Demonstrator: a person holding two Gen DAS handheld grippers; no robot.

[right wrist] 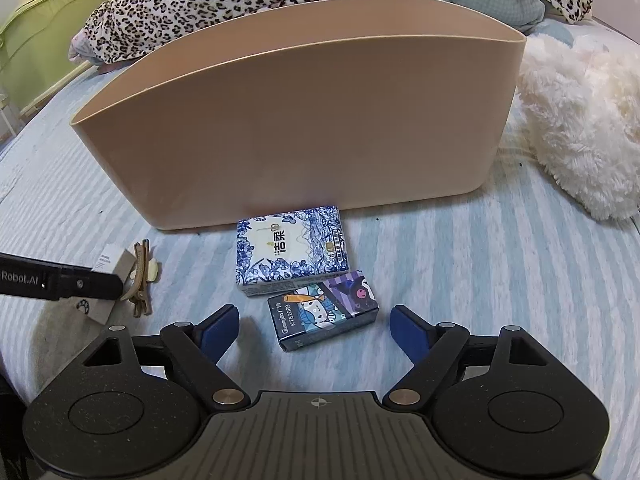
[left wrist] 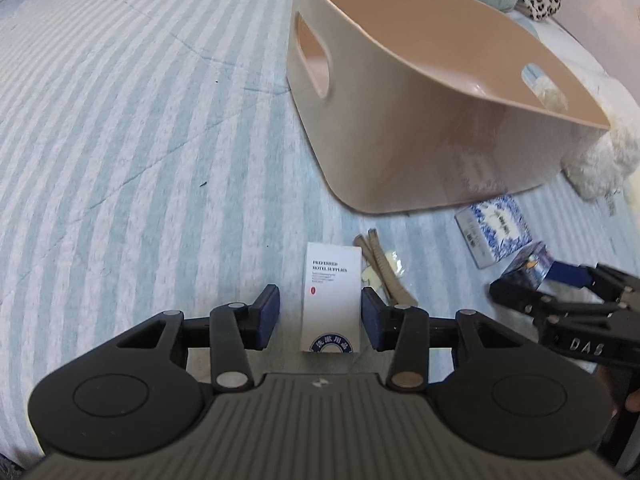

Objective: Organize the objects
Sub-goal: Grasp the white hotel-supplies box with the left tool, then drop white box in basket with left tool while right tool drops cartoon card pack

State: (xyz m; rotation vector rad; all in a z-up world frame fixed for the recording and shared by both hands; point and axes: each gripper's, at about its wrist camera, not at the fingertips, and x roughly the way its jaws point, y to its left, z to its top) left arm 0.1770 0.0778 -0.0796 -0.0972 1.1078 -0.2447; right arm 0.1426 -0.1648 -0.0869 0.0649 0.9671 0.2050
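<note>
Meanwhile, my left gripper straddles the white rectangular hotel-supplies box, jaws apart and holding nothing; my right gripper, wide open, frames the dark cartoon-printed card box, beige plastic bin at twelve o'clock

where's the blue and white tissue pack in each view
Left wrist: tissue pack at right of centre, just below the beige bin's near corner, above the right gripper.
Right wrist: tissue pack at centre, against the bin's front wall, beyond the cartoon box.
Shared landmark: the beige bin.
</note>
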